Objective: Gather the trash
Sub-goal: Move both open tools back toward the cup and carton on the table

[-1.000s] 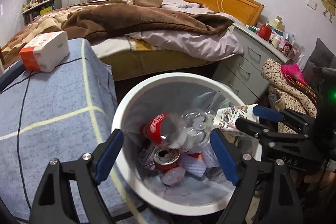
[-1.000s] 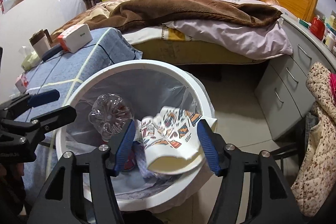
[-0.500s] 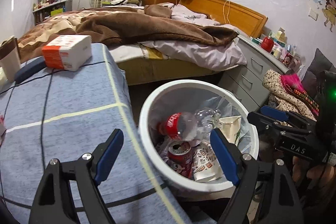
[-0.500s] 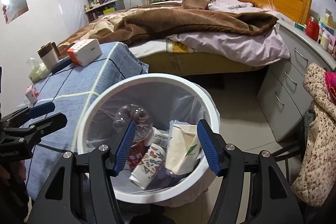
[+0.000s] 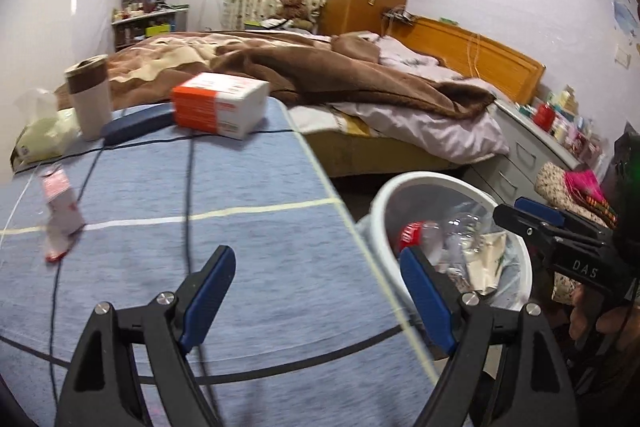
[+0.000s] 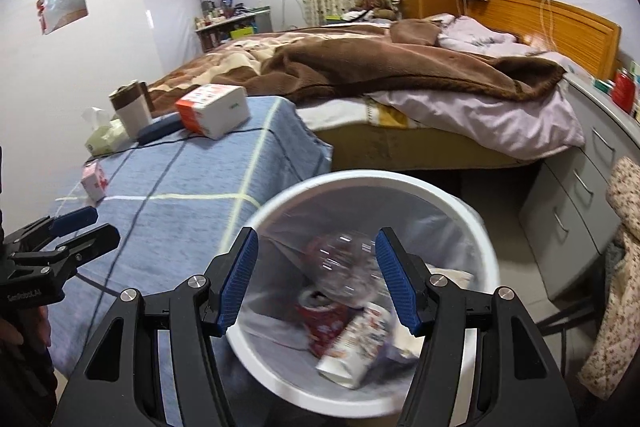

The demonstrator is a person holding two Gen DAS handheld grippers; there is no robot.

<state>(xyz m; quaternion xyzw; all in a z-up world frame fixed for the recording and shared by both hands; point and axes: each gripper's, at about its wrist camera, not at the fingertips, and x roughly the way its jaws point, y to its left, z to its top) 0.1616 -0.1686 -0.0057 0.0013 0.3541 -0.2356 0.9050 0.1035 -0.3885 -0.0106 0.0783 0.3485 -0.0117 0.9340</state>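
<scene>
both my tongs are open w/ nothing in them. right gripper [image 6: 316, 277] hangs over the white bin [image 6: 452, 195], which sits just beside the blue table [image 5: 248, 259] and holds a bottle [image 6: 346, 269], a can [image 6: 322, 319] and a paper cup [image 6: 354, 347]. left gripper [image 5: 314, 301] points over the table. looks like i'm between drops, hunting the next bit. best guess is the small pink carton [image 5: 60, 213] on the table's left: needs a reach over w/ the left, jaws either side, mind the cables [image 5: 188, 195].
</scene>
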